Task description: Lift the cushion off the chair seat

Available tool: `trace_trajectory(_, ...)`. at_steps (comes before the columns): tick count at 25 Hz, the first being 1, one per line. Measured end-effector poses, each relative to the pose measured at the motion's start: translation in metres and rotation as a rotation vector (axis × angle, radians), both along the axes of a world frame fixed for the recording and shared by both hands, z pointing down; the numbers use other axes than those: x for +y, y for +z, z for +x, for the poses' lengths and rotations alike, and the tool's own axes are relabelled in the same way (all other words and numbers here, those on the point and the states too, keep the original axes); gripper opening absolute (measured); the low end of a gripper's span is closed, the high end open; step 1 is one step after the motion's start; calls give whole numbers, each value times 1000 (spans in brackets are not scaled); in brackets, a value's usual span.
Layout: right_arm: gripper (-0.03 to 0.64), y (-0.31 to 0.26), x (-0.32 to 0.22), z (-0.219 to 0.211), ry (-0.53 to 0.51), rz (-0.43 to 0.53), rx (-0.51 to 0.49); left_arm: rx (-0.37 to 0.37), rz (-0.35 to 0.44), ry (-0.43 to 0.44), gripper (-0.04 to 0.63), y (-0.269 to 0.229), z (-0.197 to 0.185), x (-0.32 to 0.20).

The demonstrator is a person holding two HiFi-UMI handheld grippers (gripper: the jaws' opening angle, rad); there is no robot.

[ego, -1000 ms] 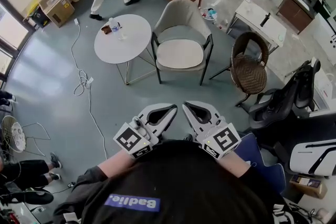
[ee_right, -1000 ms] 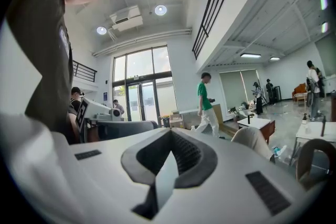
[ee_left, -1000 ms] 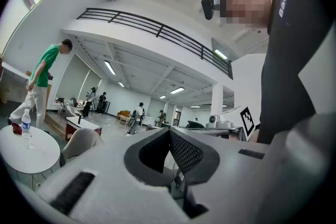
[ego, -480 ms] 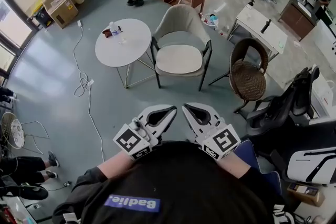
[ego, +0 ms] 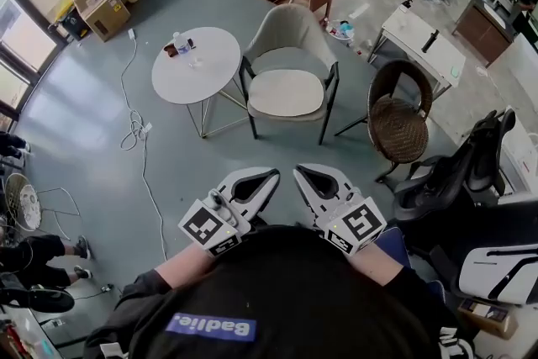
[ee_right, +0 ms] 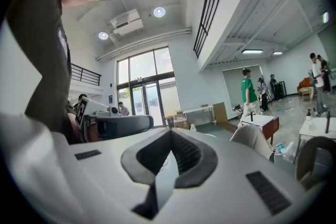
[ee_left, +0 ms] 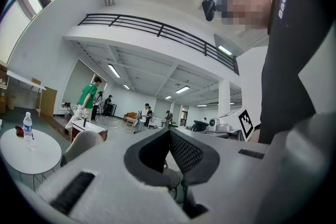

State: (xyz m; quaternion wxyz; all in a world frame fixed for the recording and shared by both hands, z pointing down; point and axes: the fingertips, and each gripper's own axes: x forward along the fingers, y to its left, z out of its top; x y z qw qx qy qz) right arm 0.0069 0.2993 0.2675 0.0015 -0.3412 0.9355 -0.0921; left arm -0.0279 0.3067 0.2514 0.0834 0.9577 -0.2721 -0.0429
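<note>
A pale cream cushion [ego: 287, 92] lies flat on the seat of a beige armchair [ego: 290, 34] with black legs, in the middle of the head view. Both grippers are held close to the person's chest, well short of the chair and pointing towards it. My left gripper [ego: 275, 174] is shut with nothing between its jaws; in its own view the tips [ee_left: 169, 131] meet. My right gripper [ego: 298, 172] is likewise shut and empty, its tips [ee_right: 170, 131] together. The chair's back [ee_right: 253, 139] shows at the right of the right gripper view.
A round white table [ego: 210, 76] with a bottle [ego: 179, 41] stands left of the armchair. A wicker chair [ego: 399, 118] and a black office chair [ego: 454, 168] are to the right. A cable [ego: 139, 134] runs over the grey floor at left. Desks and people fill the far background.
The person in green has walked from the upper left to the top edge of the head view. Both grippers stay shut and side by side; the chair sits in nearly the same place.
</note>
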Motion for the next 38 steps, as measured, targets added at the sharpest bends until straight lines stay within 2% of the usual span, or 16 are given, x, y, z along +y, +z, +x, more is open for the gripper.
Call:
trace_trajectory(8, 26, 10, -34, -1, 26, -21, 15, 14, -5, 25, 12, 9, -1, -36)
trace_trajectory(14, 26, 14, -88, -10, 79, -31, 44, 47, -14, 61, 12, 11, -13, -96)
trace_trajectory(18, 26, 13, -136, -23, 119, -34, 42, 54, 30, 113, 12, 4, -22, -145)
trace_trajectory(20, 26, 13, -159, -30, 139, -38, 39, 97, 69, 135, 12, -6, -28, -168)
trace_trajectory(21, 26, 13, -169, -33, 151, -42, 37, 98, 62, 145, 12, -8, -31, -178)
trace_trajectory(24, 26, 12, -196, -42, 189, -59, 40, 35, 7, 177, 12, 2, -43, -203)
trace_trajectory(31, 26, 20, -234, -45, 256, -100, 37, 79, -31, 223, 12, 8, -51, -246)
trace_trajectory(38, 26, 43, -254, -17, 260, -156, 8, 56, -49, 220, 12, 21, -29, -265)
